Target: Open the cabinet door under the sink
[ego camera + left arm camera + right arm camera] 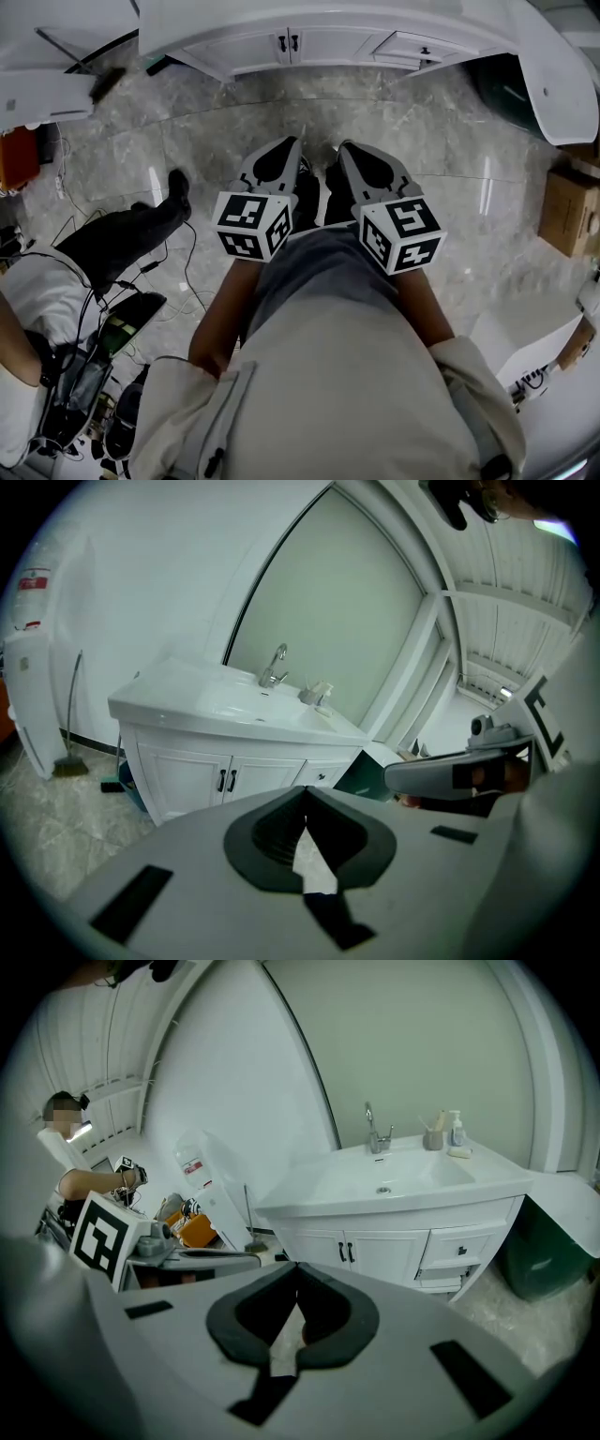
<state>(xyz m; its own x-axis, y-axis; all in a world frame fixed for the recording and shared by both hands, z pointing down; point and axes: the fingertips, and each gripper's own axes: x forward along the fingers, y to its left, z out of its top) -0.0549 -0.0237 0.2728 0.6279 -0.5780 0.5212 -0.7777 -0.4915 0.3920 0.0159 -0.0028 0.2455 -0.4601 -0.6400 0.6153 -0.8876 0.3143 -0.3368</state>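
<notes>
We stand on a grey marble floor (422,131), the left tongs (292,142) and right tongs (345,146) both closed and empty, well apart from the shut white cabinet doors (267,45) under the white sink (394,1180). Only the gripper views show us the chrome tap (377,1133) above

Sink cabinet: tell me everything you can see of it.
The sink cabinet is white, looks like painted wood, and stands upright on the marble floor. Two panelled doors meet at the middle, each with a dark vertical handle; both are shut. To their right sit drawers, the top one with a small dark knob. A white basin top with a chrome tap caps it. Nothing touches the doors.
</notes>
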